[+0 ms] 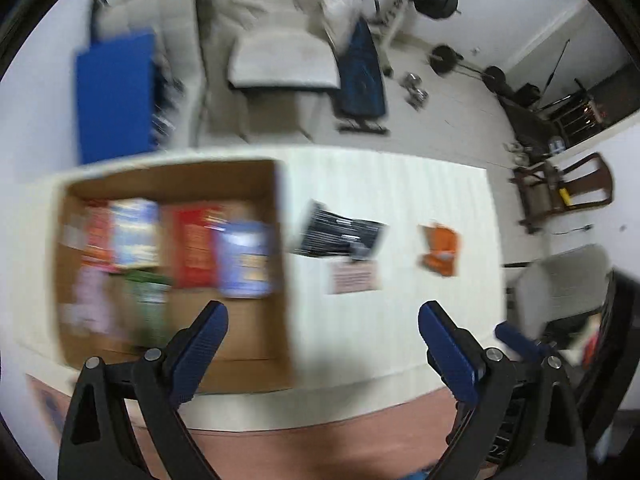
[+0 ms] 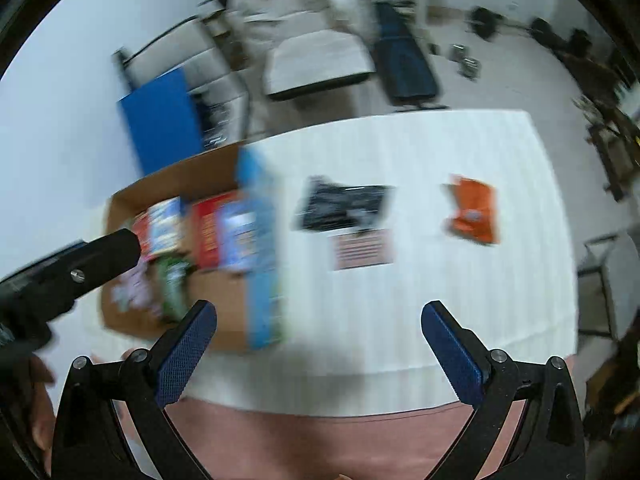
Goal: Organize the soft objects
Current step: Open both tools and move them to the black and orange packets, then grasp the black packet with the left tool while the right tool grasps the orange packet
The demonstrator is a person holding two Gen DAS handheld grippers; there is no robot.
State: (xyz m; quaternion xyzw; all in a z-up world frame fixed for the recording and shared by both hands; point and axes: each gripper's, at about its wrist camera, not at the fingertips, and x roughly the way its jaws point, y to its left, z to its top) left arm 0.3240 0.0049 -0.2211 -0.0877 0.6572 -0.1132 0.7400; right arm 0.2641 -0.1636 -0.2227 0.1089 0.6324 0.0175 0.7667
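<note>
An open cardboard box [image 1: 280, 280] [image 2: 216, 168] sits on the left of a white table [image 1: 420, 184] [image 2: 440, 148]. It holds several soft packets: red [image 1: 194, 248], blue [image 1: 244, 258], green [image 1: 146, 292] and pink. On the table to its right lie a black packet [image 1: 340, 234] [image 2: 342, 206], a pink striped packet [image 1: 354, 278] [image 2: 362, 250] and an orange packet [image 1: 440, 250] [image 2: 474, 212]. My left gripper [image 1: 323, 326] is open and empty above the box's near right corner. My right gripper [image 2: 319, 322] is open and empty above the table's front. Both views are blurred.
Beyond the table are a blue panel [image 1: 116, 92] [image 2: 160, 124], white cushioned chairs [image 1: 280, 60], a weight bench [image 1: 362, 76] and barbells [image 1: 444, 56]. A wooden chair [image 1: 568, 188] stands to the right. The left gripper's arm [image 2: 68, 272] crosses the right wrist view at left.
</note>
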